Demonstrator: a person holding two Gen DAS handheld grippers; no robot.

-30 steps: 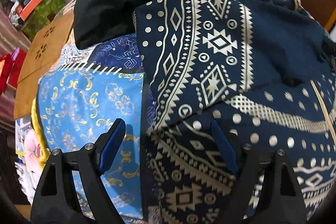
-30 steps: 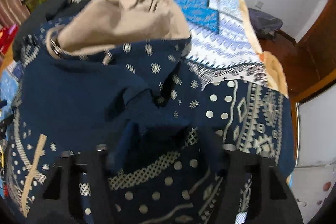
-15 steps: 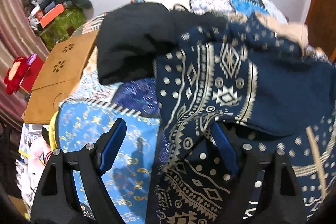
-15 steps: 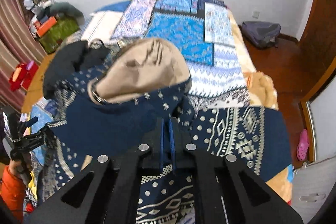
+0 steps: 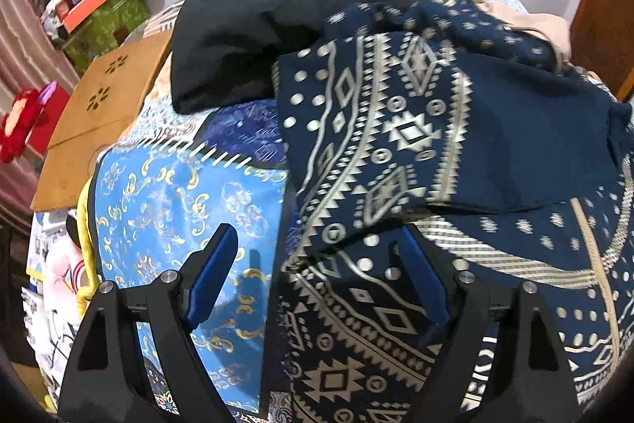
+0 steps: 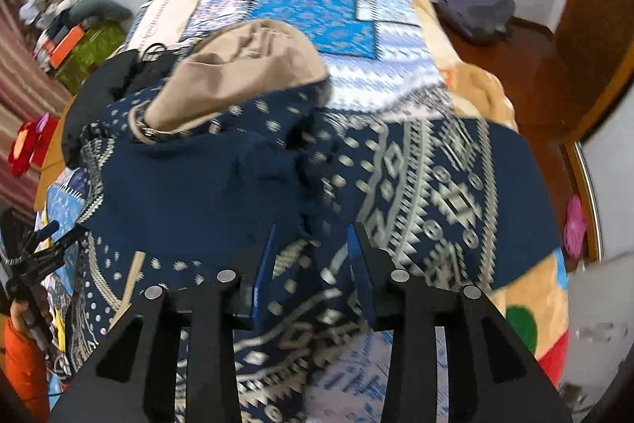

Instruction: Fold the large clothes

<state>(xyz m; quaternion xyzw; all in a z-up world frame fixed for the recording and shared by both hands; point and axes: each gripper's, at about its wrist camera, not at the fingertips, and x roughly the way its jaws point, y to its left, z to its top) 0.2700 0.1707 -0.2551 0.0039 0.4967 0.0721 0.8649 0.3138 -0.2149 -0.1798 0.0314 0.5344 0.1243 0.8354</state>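
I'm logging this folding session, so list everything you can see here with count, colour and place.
Patterned garment: one, navy with silver print, spread on the bed.
Black garment: one, behind the navy one.
Tan garment: one, beige, atop the pile.
Bedspread: one, blue patchwork.
Wooden board: one, brown, left of the bed.
Bag: one, grey, on the floor.
Left gripper: fingers open above the garment's edge.
Right gripper: fingers just opened, navy cloth below them.

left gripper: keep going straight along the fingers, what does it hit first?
Most likely the left edge of the navy patterned garment, folded over just ahead of the open left gripper; the blue bedspread lies beside and beneath it. Depth is unclear through the fisheye.
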